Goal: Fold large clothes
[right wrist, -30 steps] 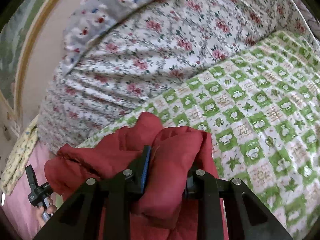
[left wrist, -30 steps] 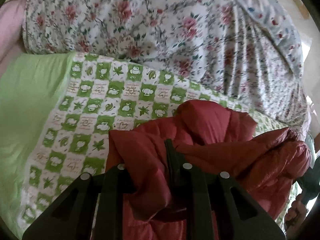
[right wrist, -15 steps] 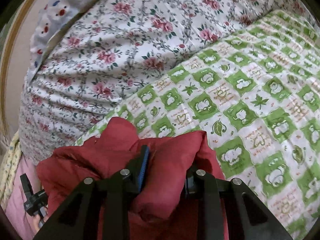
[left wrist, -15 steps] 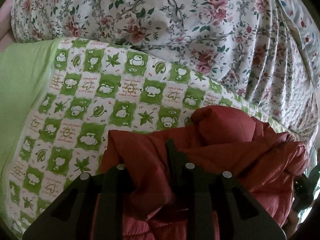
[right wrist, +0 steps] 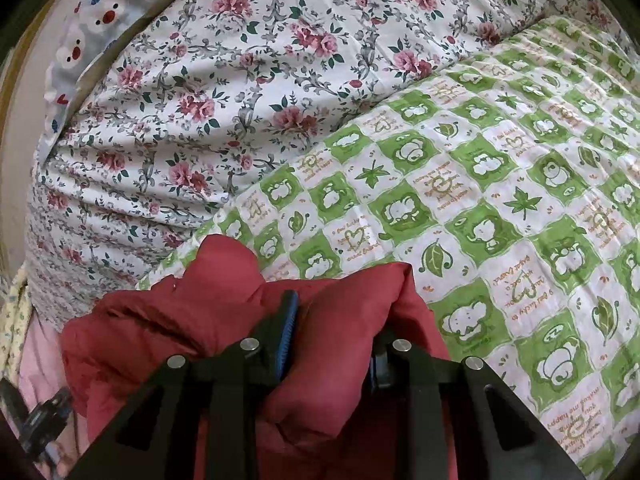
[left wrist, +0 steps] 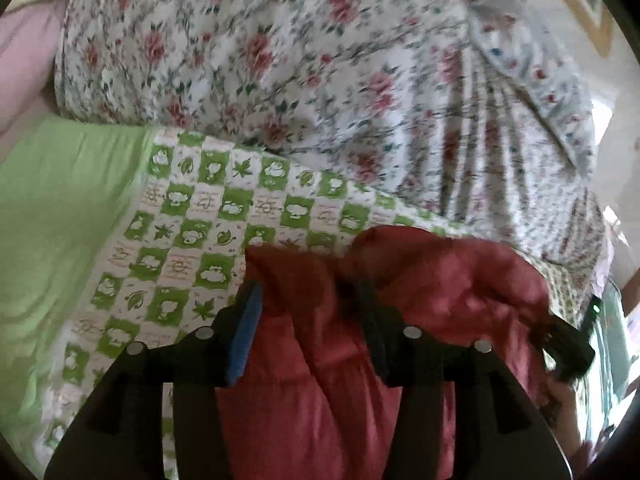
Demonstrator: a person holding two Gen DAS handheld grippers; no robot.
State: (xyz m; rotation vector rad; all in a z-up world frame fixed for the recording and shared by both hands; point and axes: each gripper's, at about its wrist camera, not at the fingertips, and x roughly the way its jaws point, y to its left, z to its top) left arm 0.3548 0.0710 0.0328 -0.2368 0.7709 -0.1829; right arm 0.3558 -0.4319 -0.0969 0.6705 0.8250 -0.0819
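Observation:
A red puffer jacket (left wrist: 420, 288) lies bunched on a green-and-white checked bedsheet (left wrist: 192, 216). My left gripper (left wrist: 308, 312) stands open over it, its jaws wide apart with red fabric lying between them; the blue pad (left wrist: 246, 336) of the left finger shows. In the right wrist view the same jacket (right wrist: 168, 320) fills the lower left. My right gripper (right wrist: 332, 332) is shut on a thick fold of the jacket, which bulges between its fingers. The other gripper shows at the right edge of the left wrist view (left wrist: 568, 344).
A floral duvet (left wrist: 304, 64) is heaped along the back of the bed, also in the right wrist view (right wrist: 248, 80). A plain green sheet (left wrist: 52, 216) lies at the left. A pillow with bear print (right wrist: 88, 28) sits at the far left corner.
My left gripper has opened and let go of the jacket fold it held. The right gripper keeps its hold and has moved closer to the bed.

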